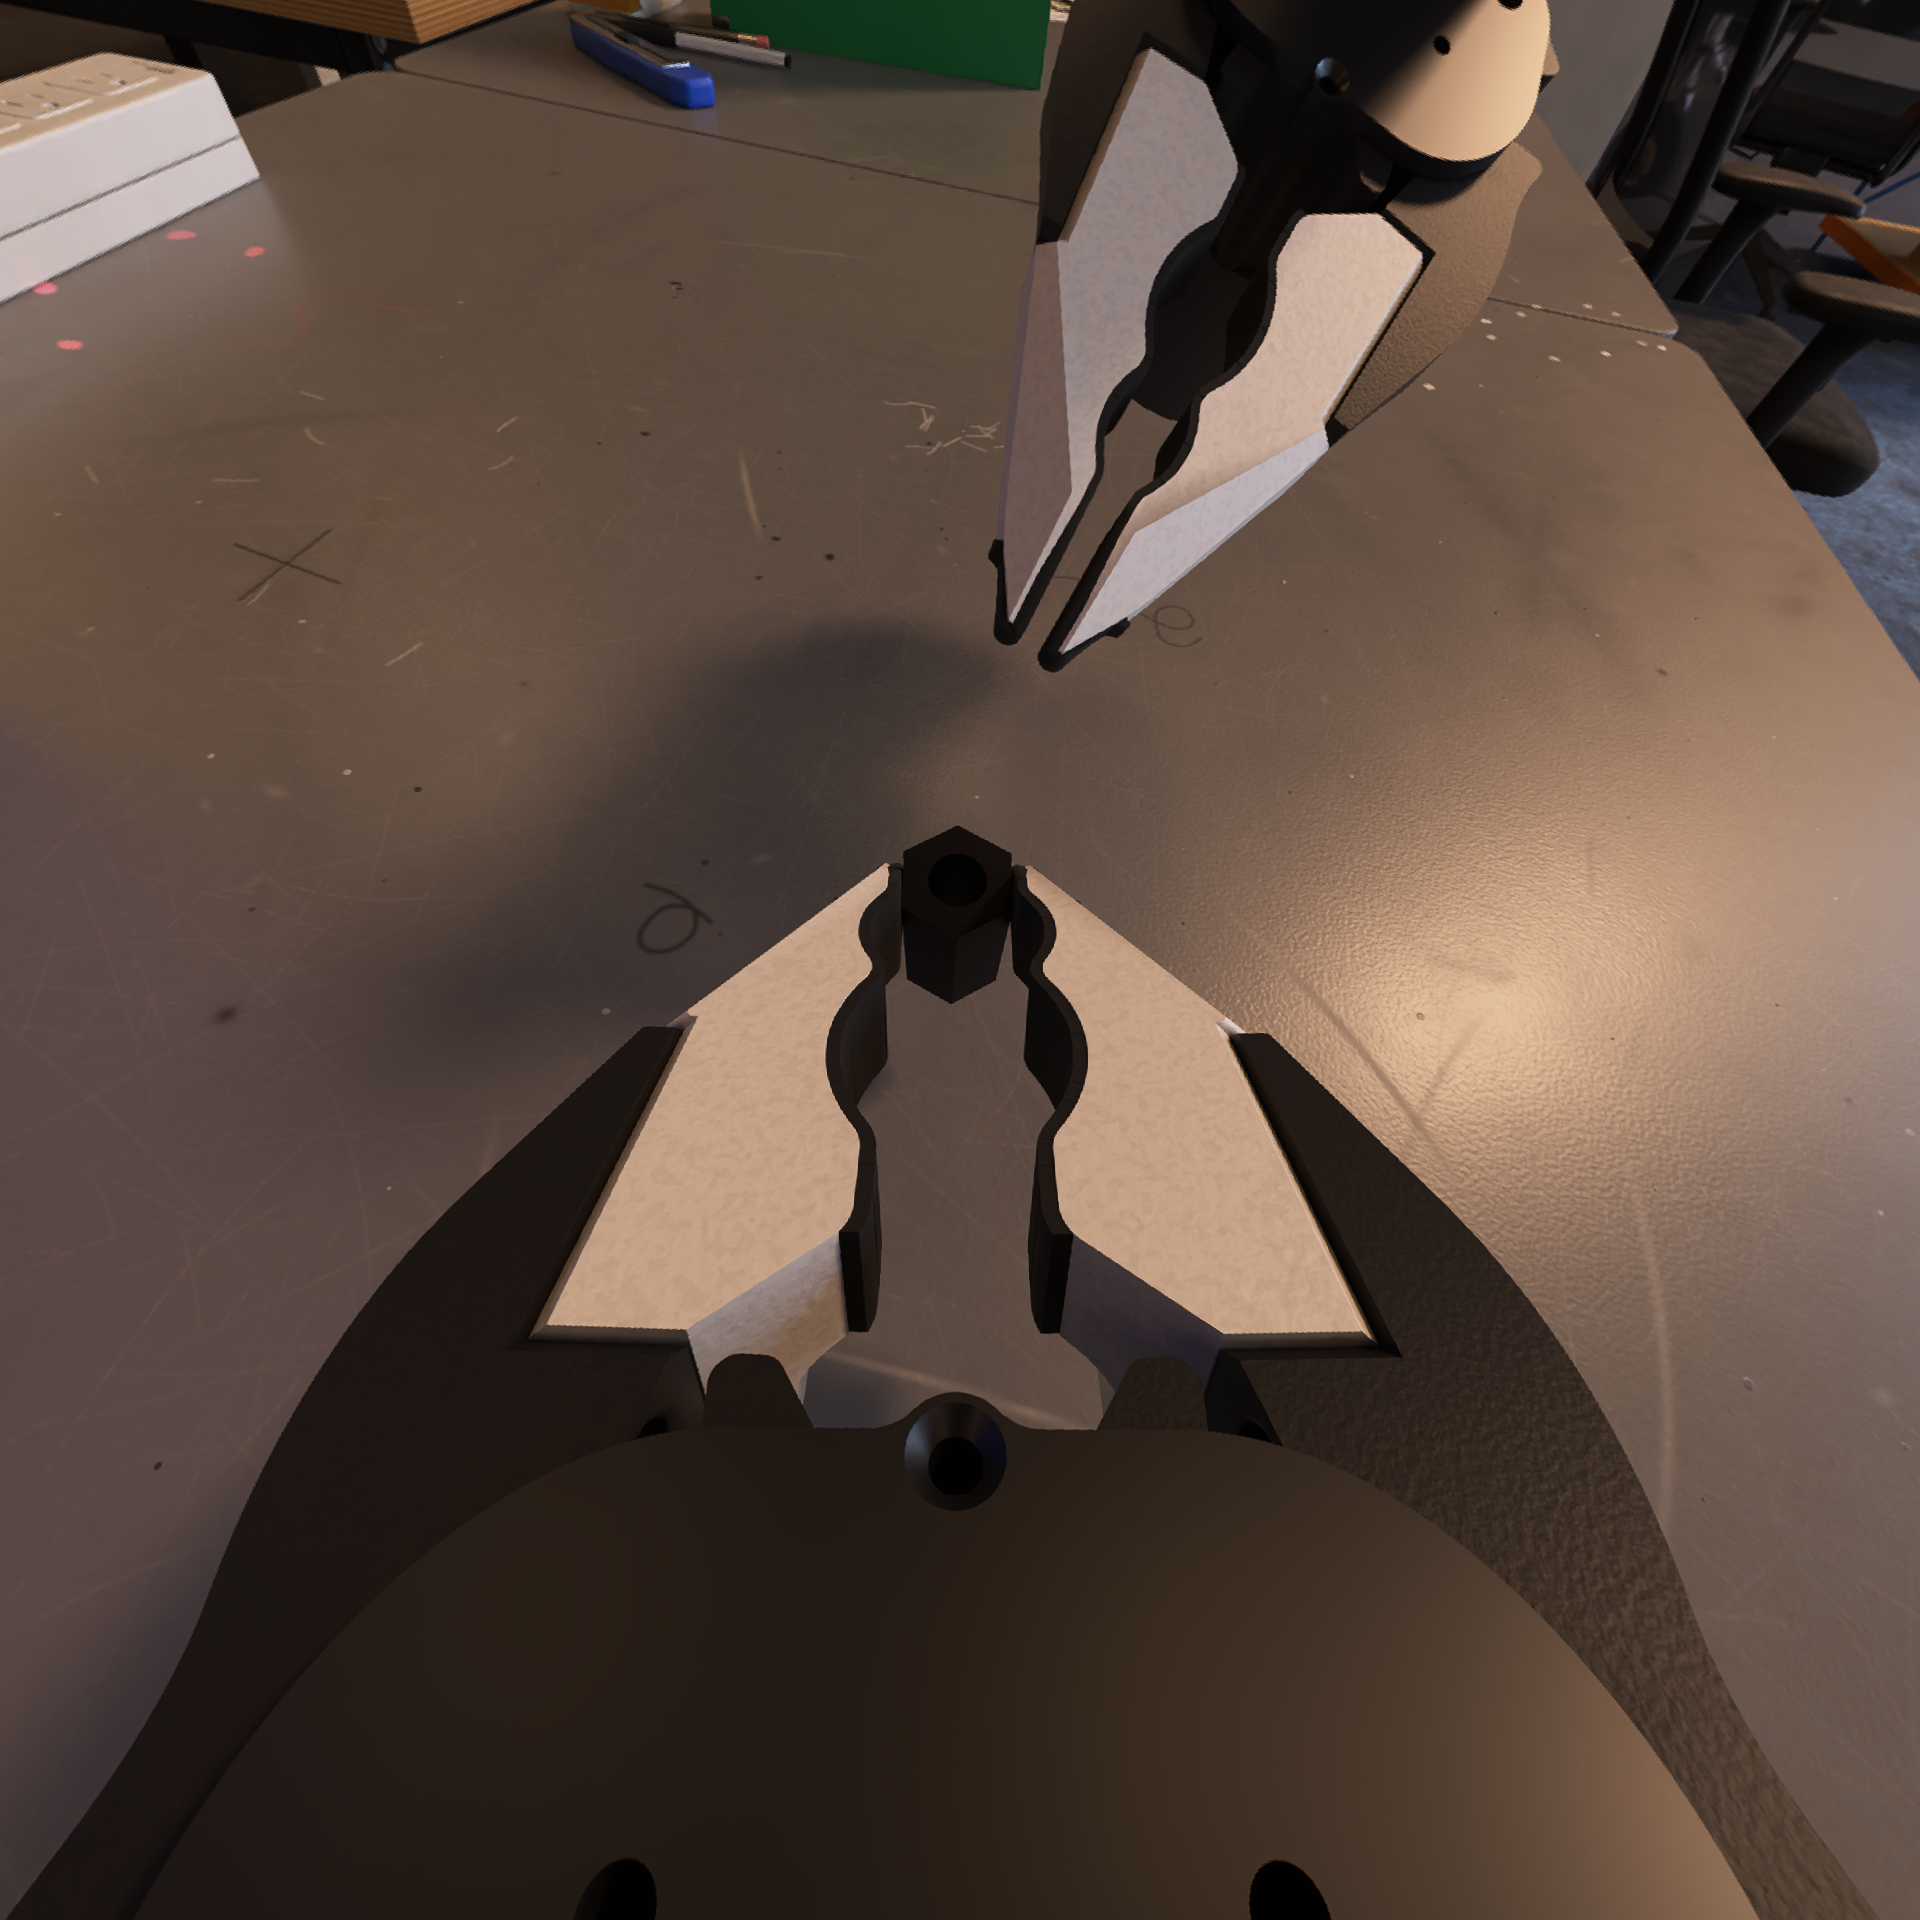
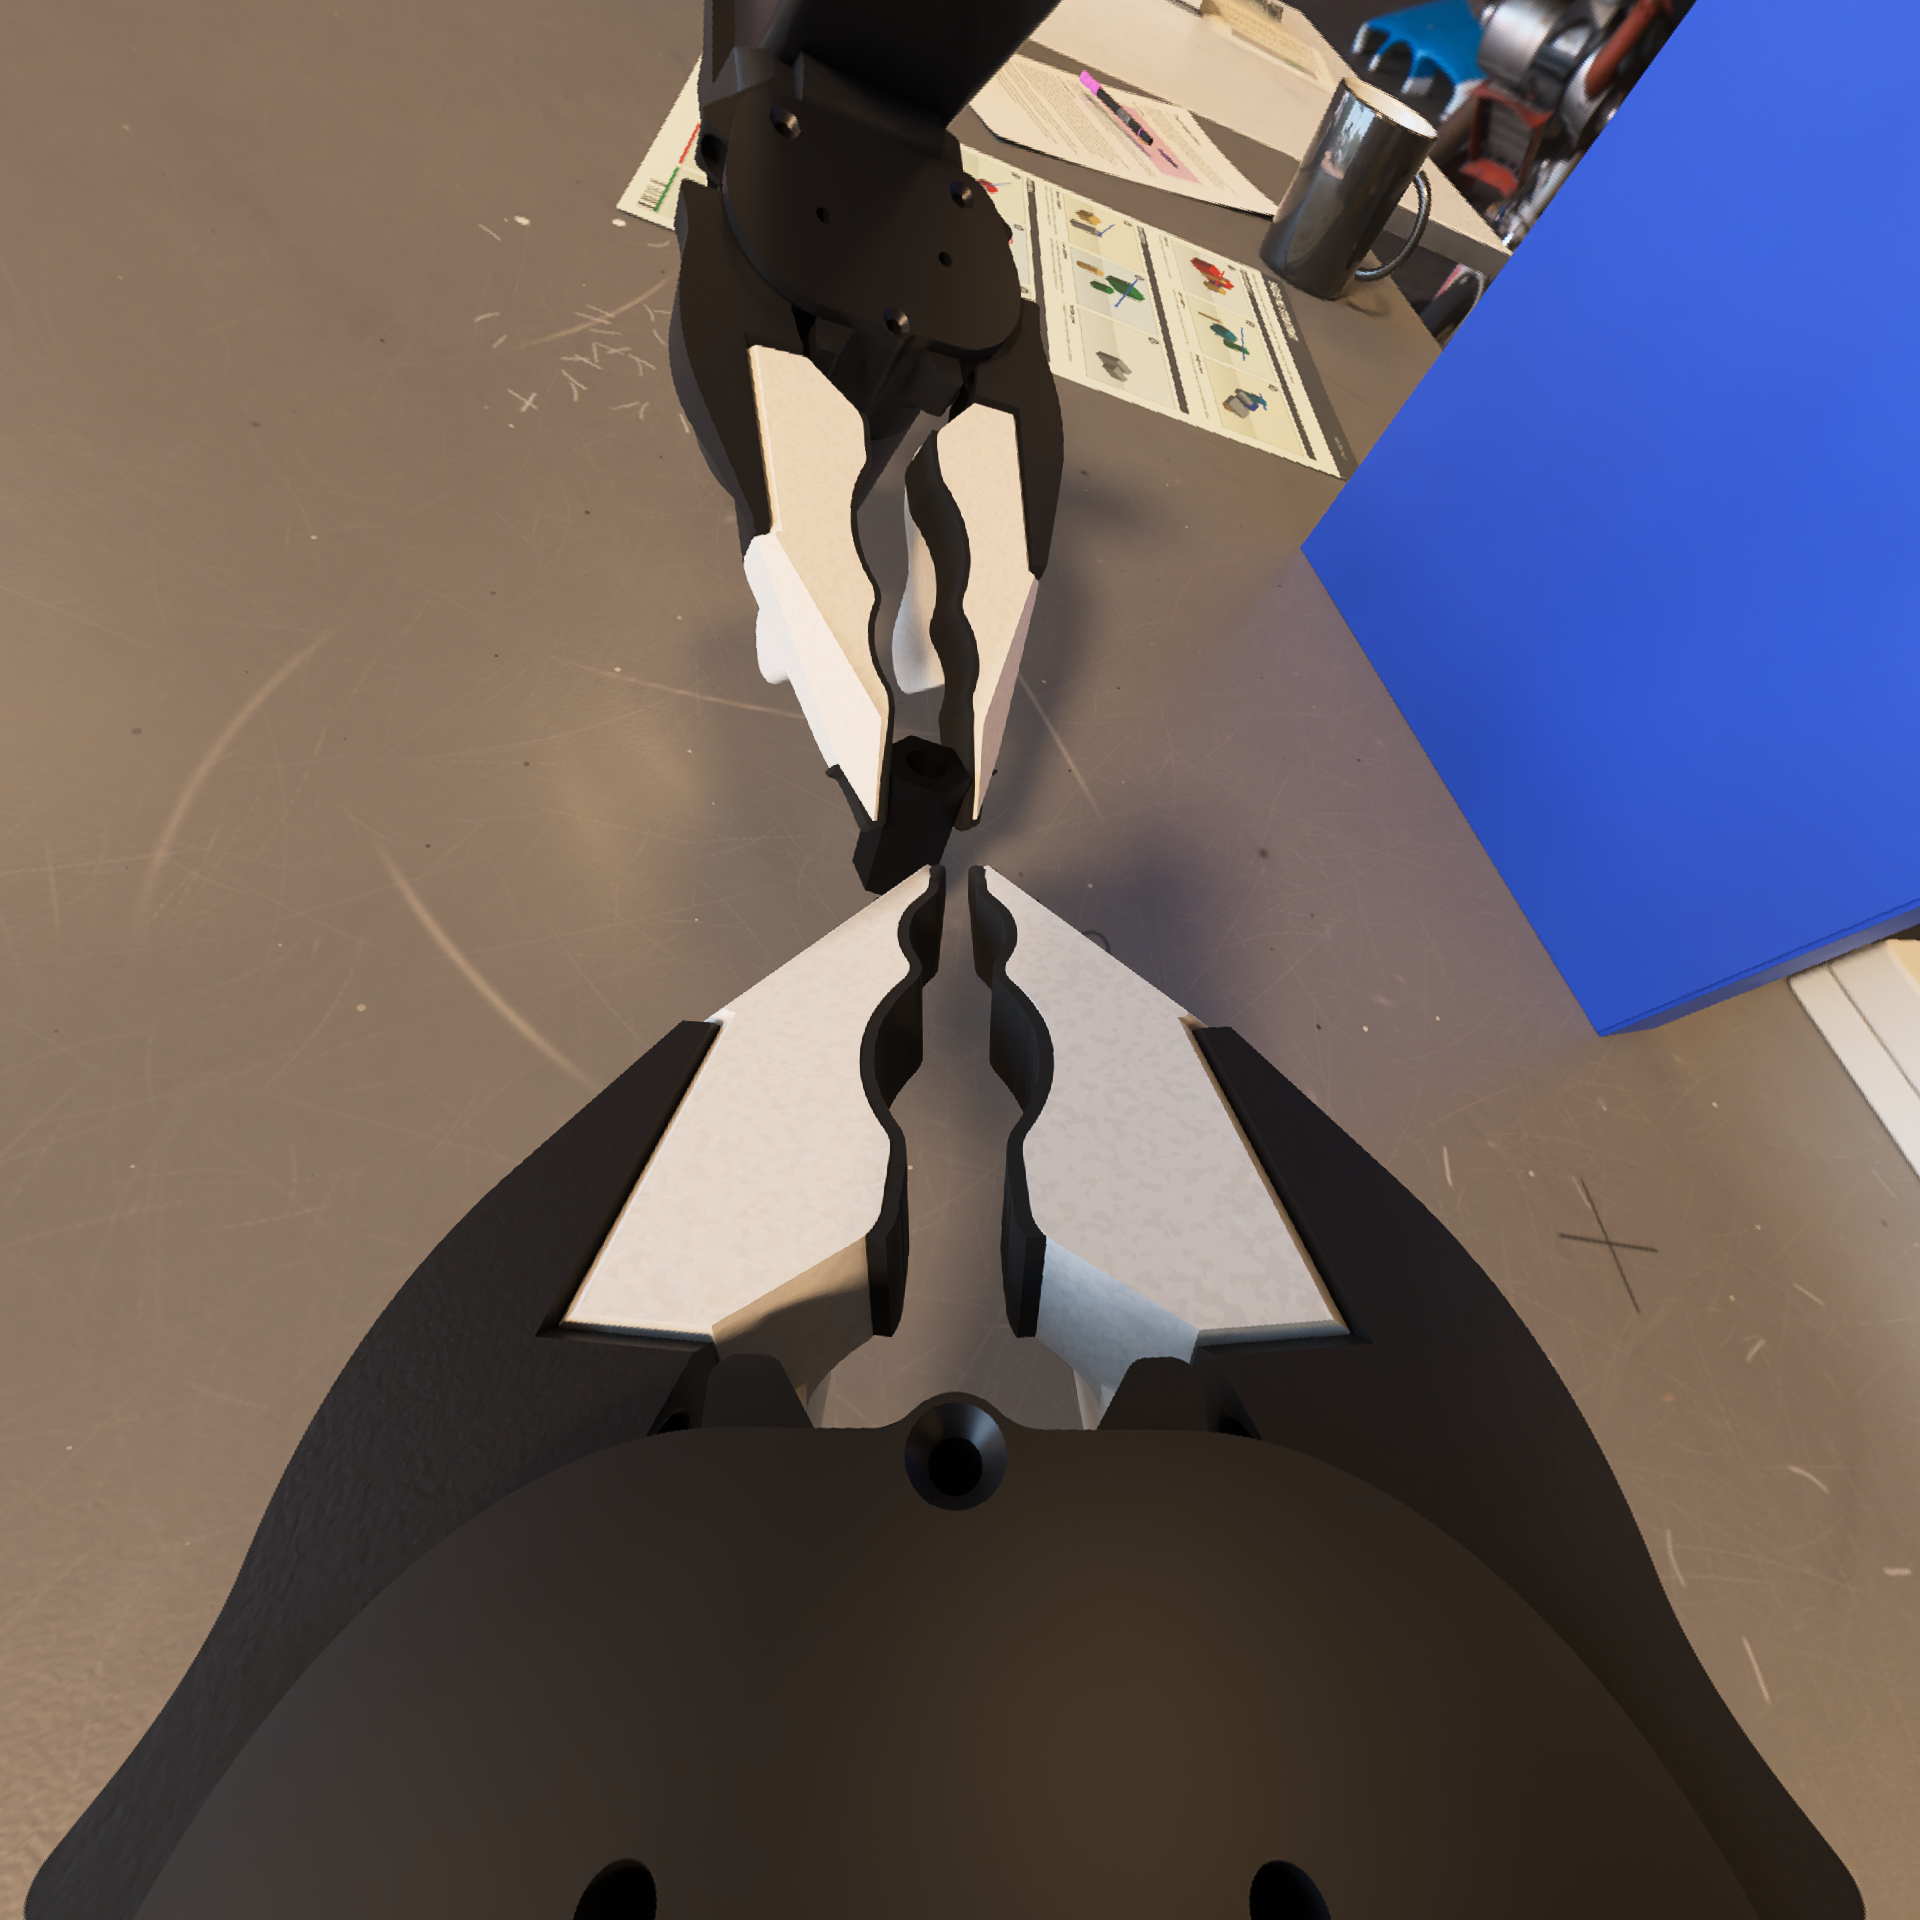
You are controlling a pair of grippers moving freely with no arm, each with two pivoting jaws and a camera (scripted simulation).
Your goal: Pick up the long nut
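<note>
The left tool (image 1: 956,883), a black two-fingered grasper with pale inner faces, is pinching the long nut (image 1: 956,914), a small black hexagonal piece with a bore through its length, right at its fingertips; in the left wrist view the nut stands upright with its open end facing up, one finger pressed on each side. The right wrist view shows the same nut (image 2: 914,821) from the other side, clamped between the tips of the left tool (image 2: 925,800), with its lower end pointing down toward the scuffed grey-brown tabletop (image 2: 312,727). Whether that end is touching the surface or just clear of it cannot be told from these angles. The right tool (image 2: 956,878) carries nothing, its fingers drawn close with only a narrow gap between them, its tips just beside the nut; the left wrist view shows it (image 1: 1029,644) farther off, tips pointed down at the tabletop (image 1: 416,623). The step in hand looks like the grasp itself, made or nearly made. The next move, as I judge it, calls for a straight lift with the grip kept firm, since the hold sits only at the very fingertips and the smooth nut could twist or slip. The right tool's closeness means little room for sideways drift.
</note>
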